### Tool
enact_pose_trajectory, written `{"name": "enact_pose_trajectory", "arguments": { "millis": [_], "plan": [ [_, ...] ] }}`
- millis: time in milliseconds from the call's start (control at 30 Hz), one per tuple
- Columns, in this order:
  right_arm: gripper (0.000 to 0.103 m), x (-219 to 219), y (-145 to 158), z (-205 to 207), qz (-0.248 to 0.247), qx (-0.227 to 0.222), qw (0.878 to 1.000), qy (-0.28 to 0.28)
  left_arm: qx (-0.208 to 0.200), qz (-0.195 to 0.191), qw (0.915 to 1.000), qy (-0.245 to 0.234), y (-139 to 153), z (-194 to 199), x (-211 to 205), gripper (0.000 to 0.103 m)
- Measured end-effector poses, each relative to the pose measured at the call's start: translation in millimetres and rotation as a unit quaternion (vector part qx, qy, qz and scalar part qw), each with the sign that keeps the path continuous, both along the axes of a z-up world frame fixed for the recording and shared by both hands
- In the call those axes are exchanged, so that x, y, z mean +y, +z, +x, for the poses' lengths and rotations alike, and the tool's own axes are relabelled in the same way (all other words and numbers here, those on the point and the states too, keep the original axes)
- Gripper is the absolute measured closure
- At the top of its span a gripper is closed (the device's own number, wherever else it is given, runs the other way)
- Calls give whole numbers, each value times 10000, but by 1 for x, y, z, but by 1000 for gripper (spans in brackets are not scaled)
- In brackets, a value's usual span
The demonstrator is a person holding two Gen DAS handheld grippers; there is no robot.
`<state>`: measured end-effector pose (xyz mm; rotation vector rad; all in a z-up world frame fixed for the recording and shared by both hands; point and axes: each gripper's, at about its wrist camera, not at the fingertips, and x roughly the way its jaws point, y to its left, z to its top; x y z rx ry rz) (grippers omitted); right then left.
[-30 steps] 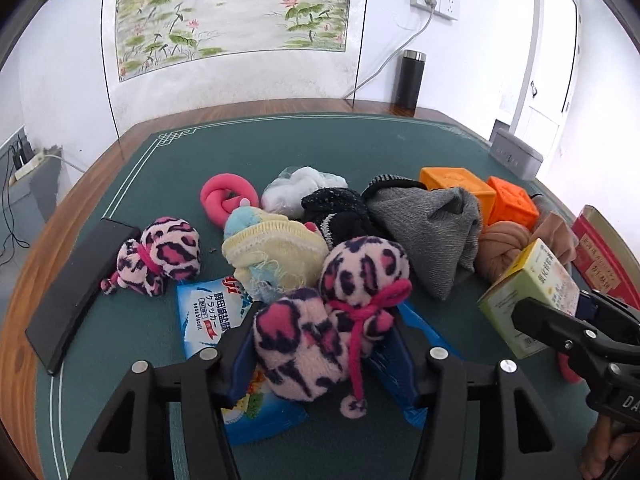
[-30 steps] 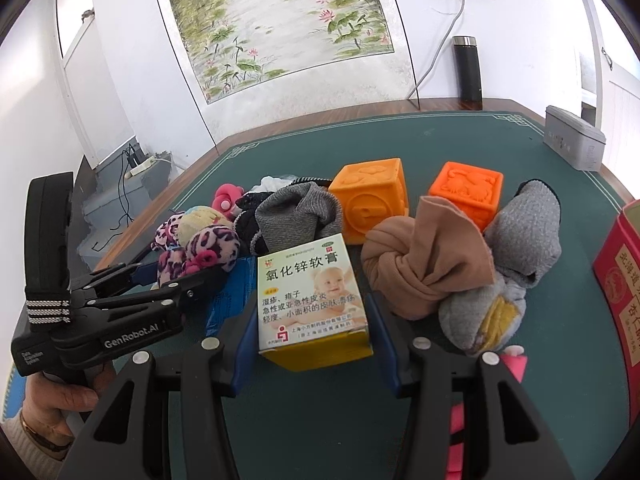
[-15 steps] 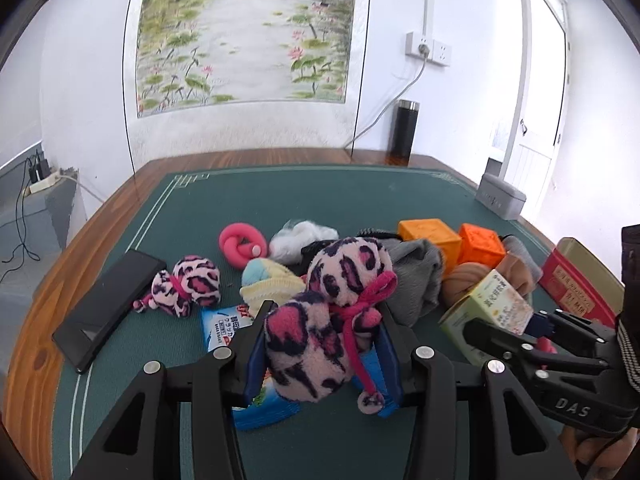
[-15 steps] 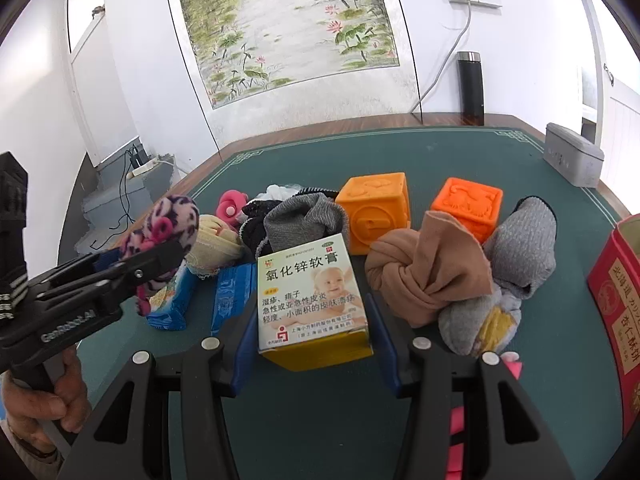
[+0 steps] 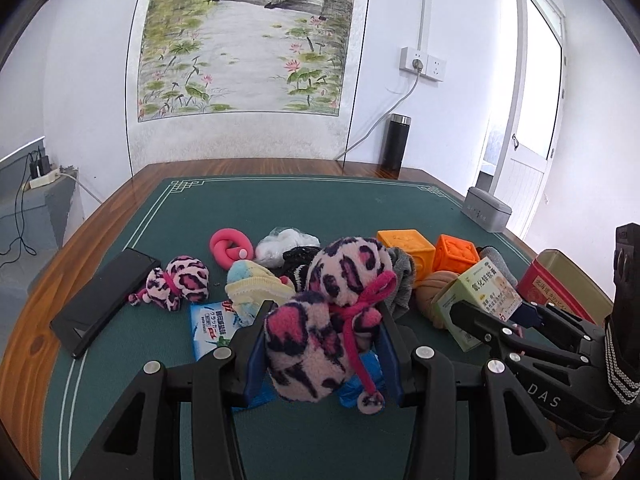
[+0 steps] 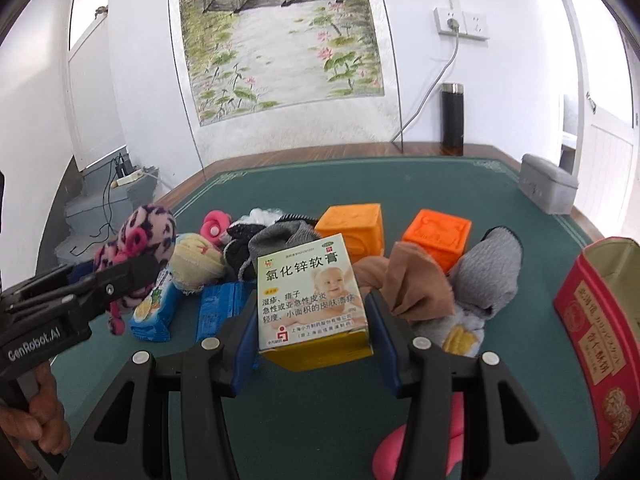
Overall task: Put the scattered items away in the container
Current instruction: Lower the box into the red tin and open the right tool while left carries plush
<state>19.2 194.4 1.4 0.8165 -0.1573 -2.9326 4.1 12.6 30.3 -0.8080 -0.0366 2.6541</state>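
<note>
Left wrist view: a leopard-print plush toy (image 5: 320,320) is clamped in the left gripper (image 5: 320,354) above the table (image 5: 280,208), an ointment box (image 6: 312,300) in the right gripper (image 6: 312,328) — carrying is judged under way (release over the red tin (image 6: 600,320) is called for next).

The right hand-held gripper (image 6: 312,332) clamps a white-and-yellow ointment box (image 6: 310,304) between its blue pads, lifted above the green counter (image 6: 400,176). Behind the box lie a tan cloth bundle (image 6: 412,284), a grey sock (image 6: 484,276) and two orange cubes (image 6: 438,234). A red tin (image 6: 600,328) stands open at right. At left, the left hand-held gripper (image 6: 132,270) carries a pink leopard plush (image 6: 138,244).
</note>
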Motion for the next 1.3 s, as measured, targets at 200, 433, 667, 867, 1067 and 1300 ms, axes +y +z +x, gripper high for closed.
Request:
{"name": "enact_pose_trajectory", "arguments": {
  "millis": [200,433,667,867,1067,1300],
  "plan": [
    [49,31,11,29,-139,205,9990,-375,-33,-10,9998,-180,3,11,23,54],
    [49,116,26,80,-278,359,9878,-1492,-44,-28,9960,-887,11,26,84,54],
    [48,191,38,129,-55,444,9645,-2604,-46,-59,9884,-1518,21,42,147,54],
    [47,218,28,136,-94,213,9595,-2807,-62,-97,9824,-1865,27,50,190,54],
    [47,221,15,130,-87,52,9599,-2801,-91,-139,9796,-2001,29,49,215,54],
    [30,237,13,144,-181,179,9486,-3154,-157,-182,9772,-2109,26,42,237,54]
  ]
}}
